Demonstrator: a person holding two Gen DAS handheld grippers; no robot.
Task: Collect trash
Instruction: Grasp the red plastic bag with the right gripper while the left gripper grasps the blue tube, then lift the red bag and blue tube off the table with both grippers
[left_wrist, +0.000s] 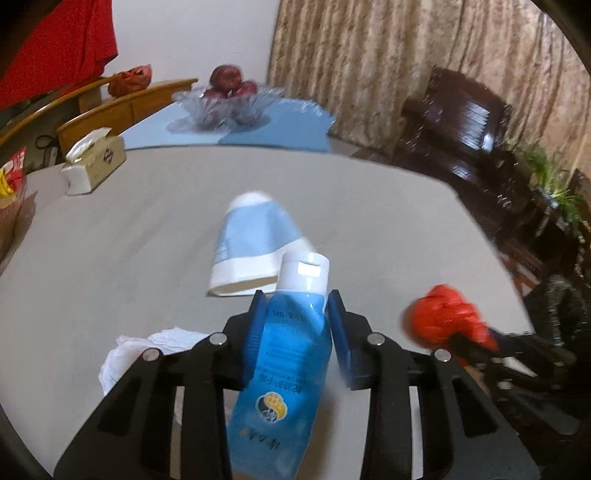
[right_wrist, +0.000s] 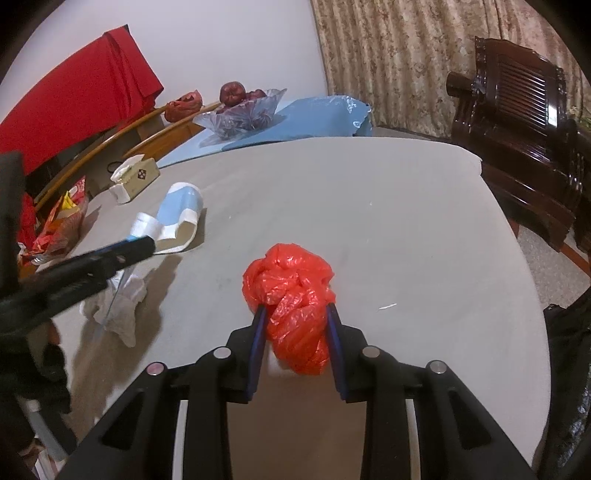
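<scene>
My left gripper (left_wrist: 297, 301) is shut on a blue squeeze tube (left_wrist: 284, 373) with a white cap, held above the grey table (left_wrist: 147, 240). Just beyond it a blue and white paper cup (left_wrist: 255, 243) lies on its side. A crumpled white tissue (left_wrist: 147, 350) lies under the left fingers. My right gripper (right_wrist: 295, 314) is shut on a crumpled red plastic bag (right_wrist: 291, 295); the bag also shows in the left wrist view (left_wrist: 443, 317). In the right wrist view the left gripper (right_wrist: 136, 247) reaches in from the left, over the cup (right_wrist: 181, 210) and the tissue (right_wrist: 118, 310).
A tissue box (left_wrist: 92, 162) stands at the table's left, with snack packets (right_wrist: 62, 221) near the left edge. A glass fruit bowl with apples (left_wrist: 229, 96) sits on a blue mat at the back. Dark wooden chairs (right_wrist: 517, 122) stand to the right.
</scene>
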